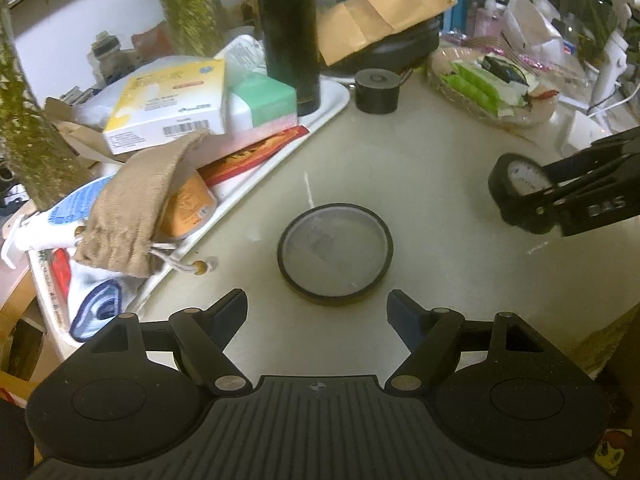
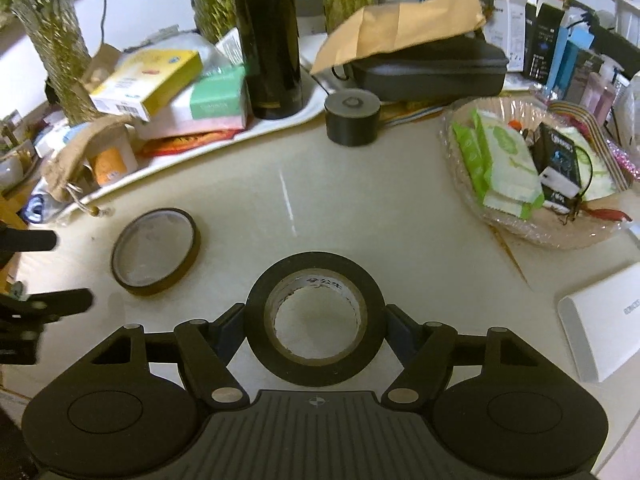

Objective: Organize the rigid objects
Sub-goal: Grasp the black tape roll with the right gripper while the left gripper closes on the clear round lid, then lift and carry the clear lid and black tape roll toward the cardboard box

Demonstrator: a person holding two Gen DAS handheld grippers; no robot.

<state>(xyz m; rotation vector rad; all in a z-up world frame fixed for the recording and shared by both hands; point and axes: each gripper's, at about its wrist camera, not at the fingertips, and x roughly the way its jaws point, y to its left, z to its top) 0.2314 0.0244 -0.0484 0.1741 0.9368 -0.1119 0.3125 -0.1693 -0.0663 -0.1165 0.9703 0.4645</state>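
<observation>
A thin brown tape ring lies flat on the pale table, just ahead of my open left gripper; it also shows in the right wrist view. My right gripper is shut on a black tape roll, held flat just above the table. The roll and the right gripper also show at the right of the left wrist view. The left gripper's fingers show at the left edge of the right wrist view. A short black cylinder stands farther back.
A white tray on the left holds boxes, a burlap pouch and a tall dark bottle. A woven basket of packets sits on the right. A black case under a brown envelope lies behind. A white box lies at the right.
</observation>
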